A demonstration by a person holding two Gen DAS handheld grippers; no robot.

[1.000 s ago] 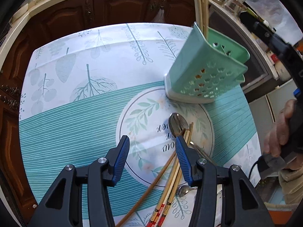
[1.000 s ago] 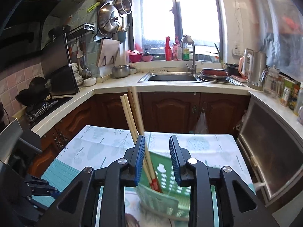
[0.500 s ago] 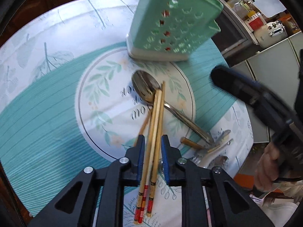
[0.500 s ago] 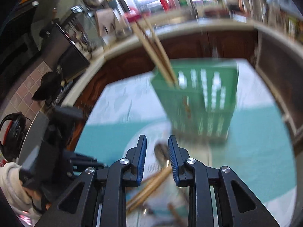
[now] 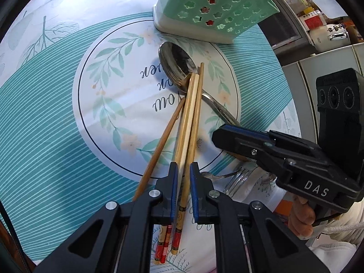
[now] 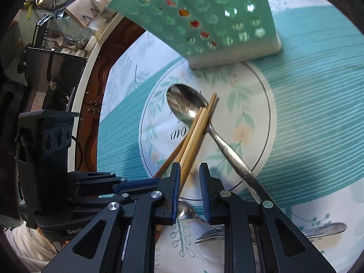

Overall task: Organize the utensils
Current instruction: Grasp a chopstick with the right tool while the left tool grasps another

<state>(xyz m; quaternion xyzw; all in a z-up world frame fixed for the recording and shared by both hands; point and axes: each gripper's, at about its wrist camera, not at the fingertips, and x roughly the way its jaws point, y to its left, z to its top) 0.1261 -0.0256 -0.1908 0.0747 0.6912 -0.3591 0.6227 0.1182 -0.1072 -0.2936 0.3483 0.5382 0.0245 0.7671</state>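
As the left wrist view shows, my left tongs [image 5: 181, 177] stand nearly closed astride a pair of pale chopsticks [image 5: 190, 122], blue pads at either side; actual contact I cannot confirm. The pair lies on the worktop [image 5: 45, 118], running from the tongs toward 12 o'clock, its tips resting on the bowl of a steel spoon [image 5: 176, 62]. One darker chopstick [image 5: 162, 142] lies splayed toward 11 o'clock, outside the pads. I judge the sticks light, stiff and smooth, liable to roll or scissor apart; hold is best taken on the thick patterned end, both sticks together. The green perforated holder [image 5: 216, 4] stands at 12 o'clock, near the spoon; red-marked items show through its holes, but its contents are otherwise not visible. My right tongs [image 5: 224, 135] enter at 3 o'clock.

From the right wrist view, the right tongs [image 6: 190, 193] hang slightly parted and empty above the worktop, the chopstick pair passing beside the left pad. The spoon's handle runs toward 5 o'clock. A fork [image 6: 210, 235] and a second spoon [image 6: 327, 229] lie at 6 and 4 o'clock. The holder sits at 12 o'clock, with coloured ends seen through its holes.
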